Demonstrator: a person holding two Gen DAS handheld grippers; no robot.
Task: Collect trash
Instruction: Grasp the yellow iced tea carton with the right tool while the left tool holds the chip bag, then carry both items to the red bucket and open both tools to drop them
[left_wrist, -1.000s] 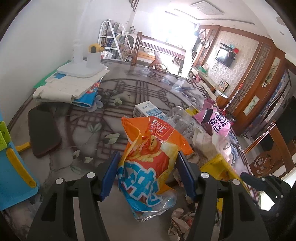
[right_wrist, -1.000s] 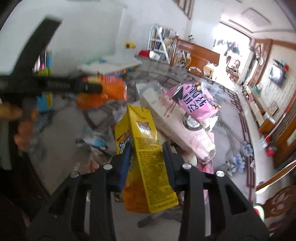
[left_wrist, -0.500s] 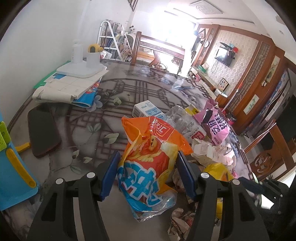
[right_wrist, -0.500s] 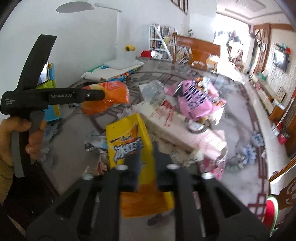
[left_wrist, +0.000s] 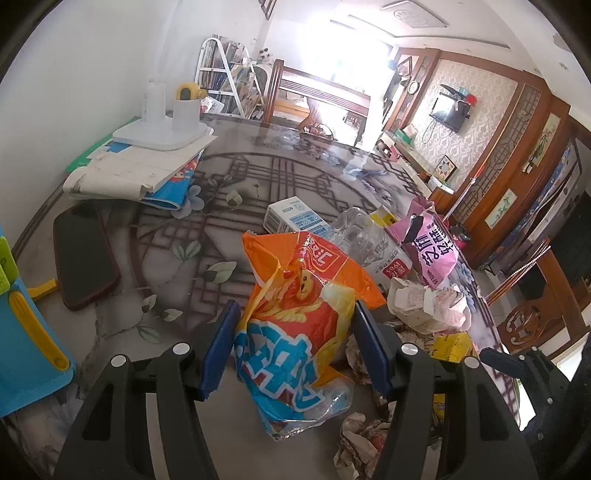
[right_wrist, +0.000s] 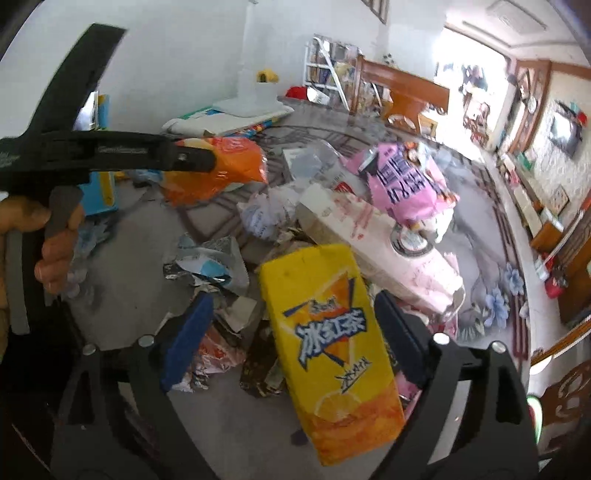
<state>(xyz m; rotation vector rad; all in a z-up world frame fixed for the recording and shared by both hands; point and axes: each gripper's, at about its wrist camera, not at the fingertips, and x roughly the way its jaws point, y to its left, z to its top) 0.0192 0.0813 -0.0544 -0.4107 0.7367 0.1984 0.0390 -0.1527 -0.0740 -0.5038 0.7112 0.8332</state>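
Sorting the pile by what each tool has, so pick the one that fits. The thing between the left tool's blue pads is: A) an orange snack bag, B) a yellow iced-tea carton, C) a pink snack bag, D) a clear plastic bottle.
A: in the left wrist view the orange snack bag sits pinched between the left tool's two blue pads, standing above the table.

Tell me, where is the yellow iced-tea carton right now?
In the right wrist view the yellow iced-tea carton sits low and central between the opening right tool's jaws, just in front of the long pale pink carton.
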